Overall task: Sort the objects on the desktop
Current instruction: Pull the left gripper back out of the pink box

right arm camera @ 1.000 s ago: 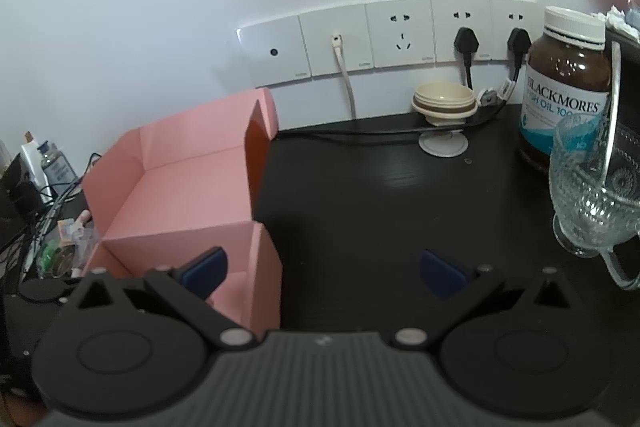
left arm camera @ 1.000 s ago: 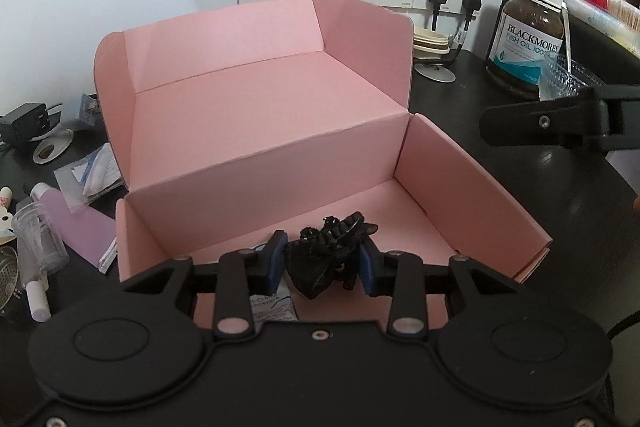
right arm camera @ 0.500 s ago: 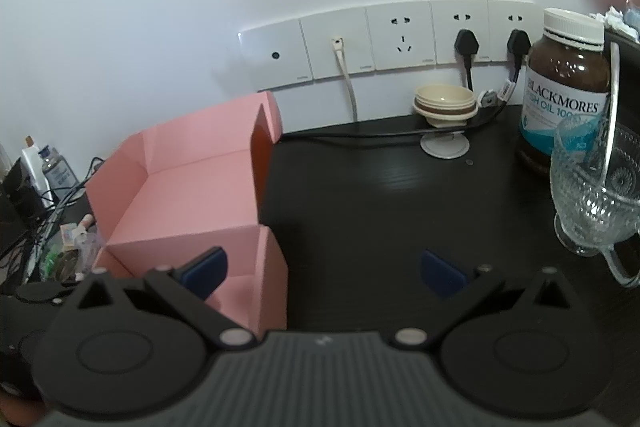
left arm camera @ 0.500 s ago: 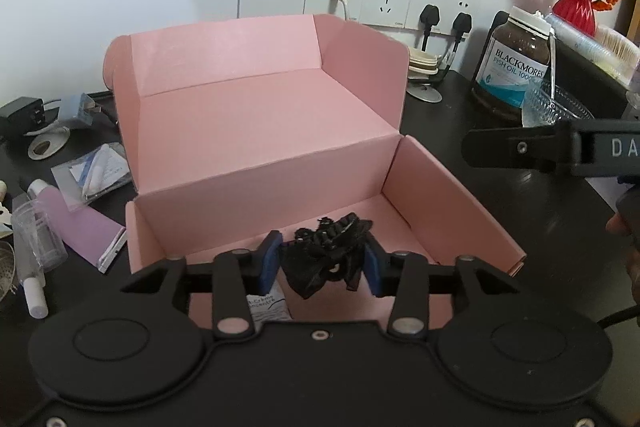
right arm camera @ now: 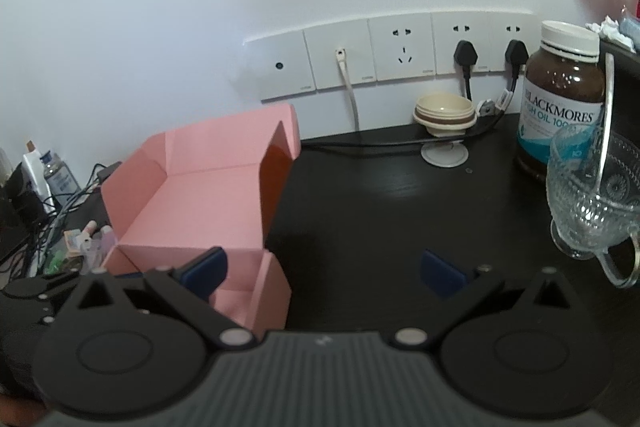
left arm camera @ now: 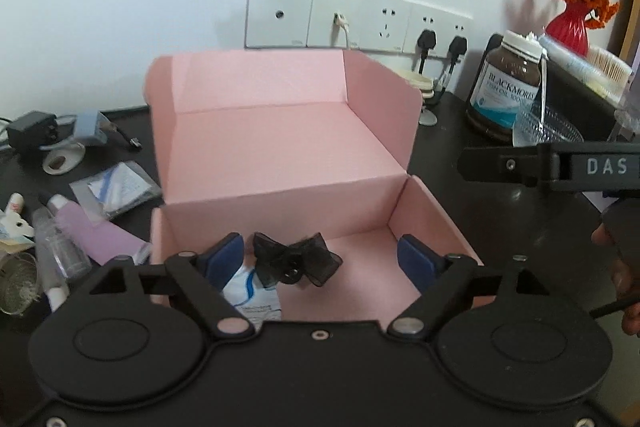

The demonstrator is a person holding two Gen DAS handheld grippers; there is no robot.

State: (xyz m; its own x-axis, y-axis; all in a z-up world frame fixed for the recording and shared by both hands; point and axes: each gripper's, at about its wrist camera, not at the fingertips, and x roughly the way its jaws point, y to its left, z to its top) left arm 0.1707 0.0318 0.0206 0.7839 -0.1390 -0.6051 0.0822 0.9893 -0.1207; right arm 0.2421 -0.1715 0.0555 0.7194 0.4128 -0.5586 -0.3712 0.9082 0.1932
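An open pink cardboard box (left arm camera: 280, 147) stands on the dark desk, its lid folded up at the back. A black mesh bow clip (left arm camera: 296, 263) lies on the box floor beside a white sachet (left arm camera: 252, 291). My left gripper (left arm camera: 320, 257) hovers over the box's front compartment with its jaws opening. The bow sits between the blue pads but neither one touches it. My right gripper (right arm camera: 323, 269) hangs open over bare desk to the right of the box (right arm camera: 192, 203), holding nothing. One of its black fingers (left arm camera: 520, 165) juts in from the right in the left wrist view.
A brown fish oil bottle (right arm camera: 560, 99), a glass cup (right arm camera: 592, 203) and a red vase of orange flowers (left arm camera: 568, 23) crowd the right. Left of the box lie a lilac tube (left arm camera: 92, 231), a plastic packet (left arm camera: 116, 187) and a charger (left arm camera: 32, 133). A hand (left arm camera: 624, 267) shows at the right edge.
The left jaws spread apart and let go of the black bow, which now rests on the box floor. The left gripper drew back and up a little. The right gripper stayed still.
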